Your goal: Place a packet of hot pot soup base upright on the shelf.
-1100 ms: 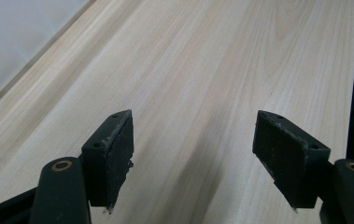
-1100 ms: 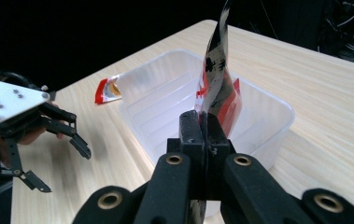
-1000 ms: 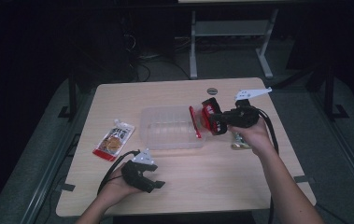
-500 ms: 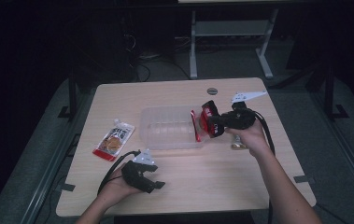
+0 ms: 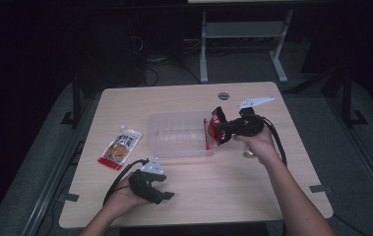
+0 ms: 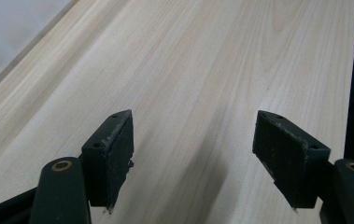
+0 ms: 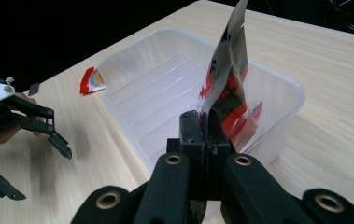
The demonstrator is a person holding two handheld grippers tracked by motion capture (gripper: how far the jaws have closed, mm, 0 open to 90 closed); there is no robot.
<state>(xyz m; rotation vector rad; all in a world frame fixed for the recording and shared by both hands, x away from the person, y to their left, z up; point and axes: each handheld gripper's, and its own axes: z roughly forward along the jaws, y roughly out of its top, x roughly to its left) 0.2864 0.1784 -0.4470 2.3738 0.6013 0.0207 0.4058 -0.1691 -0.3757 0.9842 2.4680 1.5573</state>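
The left tool (image 6: 191,161) hangs with jaws wide apart over the wooden table (image 6: 202,70).

Red-and-black foil pouch (image 7: 226,88) upright on edge over the clear plastic tub's (image 7: 118,70) near end.

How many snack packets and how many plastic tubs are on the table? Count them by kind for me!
Snack packets: 2, one red packet pinched in the right tool above the tub's edge, one orange packet lying flat on the table
Clear plastic tubs: 1
Total: 3
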